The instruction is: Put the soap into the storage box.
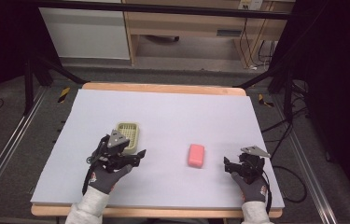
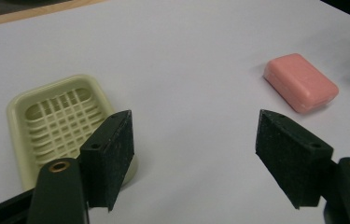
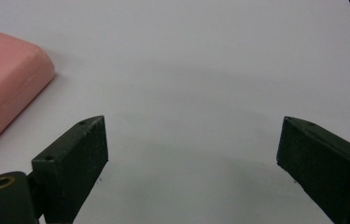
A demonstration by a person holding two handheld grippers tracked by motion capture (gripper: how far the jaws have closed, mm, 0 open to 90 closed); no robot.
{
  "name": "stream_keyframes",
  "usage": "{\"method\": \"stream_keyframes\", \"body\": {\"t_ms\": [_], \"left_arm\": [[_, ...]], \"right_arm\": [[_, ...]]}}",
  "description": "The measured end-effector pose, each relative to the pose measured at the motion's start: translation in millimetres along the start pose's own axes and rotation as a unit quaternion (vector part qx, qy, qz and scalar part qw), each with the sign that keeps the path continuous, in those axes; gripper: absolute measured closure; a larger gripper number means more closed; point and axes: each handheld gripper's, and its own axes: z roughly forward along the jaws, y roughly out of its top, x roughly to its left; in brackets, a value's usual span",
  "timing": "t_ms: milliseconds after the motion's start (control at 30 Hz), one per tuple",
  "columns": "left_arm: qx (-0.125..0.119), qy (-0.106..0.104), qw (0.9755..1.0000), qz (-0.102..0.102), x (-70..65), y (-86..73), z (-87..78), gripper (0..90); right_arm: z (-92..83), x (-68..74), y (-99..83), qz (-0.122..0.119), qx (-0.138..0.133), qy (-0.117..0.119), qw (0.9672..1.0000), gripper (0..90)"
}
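The pale lilac surface (image 1: 172, 112) carries two things; a pink soap bar (image 1: 196, 155) lies right of centre, nearer the front edge than the back, flat and with bare surface all round it; a cream soap dish (image 1: 129, 132) with a slotted grid floor sits left of centre, well apart from the bar. The left gripper (image 1: 135, 156) is held low just in front of the dish, near its front right corner, pointing toward the right edge of the surface; its jaws stand apart with nothing between them; in the left gripper view (image 2: 193, 149) the dish (image 2: 46, 121) lies beyond and partly behind the left jaw, and the soap bar (image 2: 301, 81) lies farther off, up and to the right, clear of both jaws. The right gripper (image 1: 228, 164) is held near the front right corner of the surface, just beside the bar on its right side and apart from it; its jaws are spread wide and empty; in the right gripper view (image 3: 191, 144) bare surface lies between the jaws, and the soap bar (image 3: 4, 79) sits at the left edge of the picture, beyond the left jaw and not touching it. Both hands wear dark gloves with grey sleeves coming in over the front edge.
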Motion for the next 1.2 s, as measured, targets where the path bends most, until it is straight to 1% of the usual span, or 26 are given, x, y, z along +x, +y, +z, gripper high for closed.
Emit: {"method": "stream_keyframes", "body": {"t_ms": [133,200,267,367,400,467,567,667,733,767,800,833,967,1033,1067,1100,1200], "left_arm": [[0.004,-0.006,0.9999,0.012,-10.6,6.1,8.9,27.7],[0.007,-0.007,0.9998,0.015,-12.6,7.3,11.4,27.7],[0.014,-0.008,0.9996,0.024,-19.1,9.8,19.4,27.7],[0.02,-0.01,0.9994,0.027,-25.0,11.7,28.4,27.7],[0.02,-0.01,0.9994,0.027,-25.0,11.7,28.4,27.7],[0.022,-0.017,0.9993,0.025,-31.1,13.7,37.7,27.8],[0.03,-0.02,0.9988,0.033,-37.6,16.8,46.3,27.8],[0.033,-0.023,0.9984,0.04,-44.5,20.2,53.3,27.8],[0.032,-0.025,0.9984,0.039,-46.3,21.1,55.5,27.7],[0.03,-0.03,0.9986,0.033,-50.0,22.2,60.3,27.7],[0.03,-0.03,0.9986,0.033,-50.0,22.2,60.3,27.7],[0.031,-0.031,0.9984,0.034,-53.3,23.0,65.1,27.8],[0.035,-0.036,0.9983,0.03,-58.6,24.1,74.2,28.0],[0.037,-0.029,0.9983,0.036,-62.5,24.5,78.8,27.9],[0.037,-0.029,0.9983,0.036,-62.5,24.5,78.8,27.9],[0.039,-0.028,0.9981,0.039,-65.1,24.9,83.0,27.8],[0.042,-0.027,0.998,0.037,-67.5,25.9,87.6,27.4]], "right_arm": [[0.2,0.4,0.2,0.001,0.001,0.0,1.0,9.0],[0.3,0.4,0.6,0.004,-0.001,-0.001,1.0,9.0],[0.3,0.2,0.8,0.004,-0.002,-0.002,1.0,8.9],[0.7,0.1,0.9,0.002,-0.002,-0.002,1.0,8.9],[1.0,0.4,0.8,0.001,0.0,-0.002,1.0,8.9],[1.1,1.3,1.0,0.001,0.002,-0.003,1.0,8.9],[1.4,1.7,1.2,0.0,0.001,-0.003,1.0,8.9],[1.5,1.7,1.3,-0.001,0.001,-0.003,1.0,8.9],[1.3,2.0,1.4,0.0,0.001,-0.003,1.0,8.9],[1.3,2.0,1.4,-0.001,0.001,-0.003,1.0,8.9],[1.4,2.2,1.3,-0.001,0.001,-0.003,1.0,8.8],[1.5,2.2,1.2,-0.001,0.002,-0.003,1.0,8.9],[1.7,2.4,1.0,0.0,0.002,-0.003,1.0,8.8],[1.6,2.0,0.9,0.0,0.002,-0.003,1.0,8.8],[1.6,2.0,0.9,0.0,0.002,-0.003,1.0,8.8],[1.5,1.9,0.9,0.004,0.004,-0.003,1.0,8.7],[1.8,1.2,0.7,0.001,0.004,-0.002,1.0,8.7]]}}
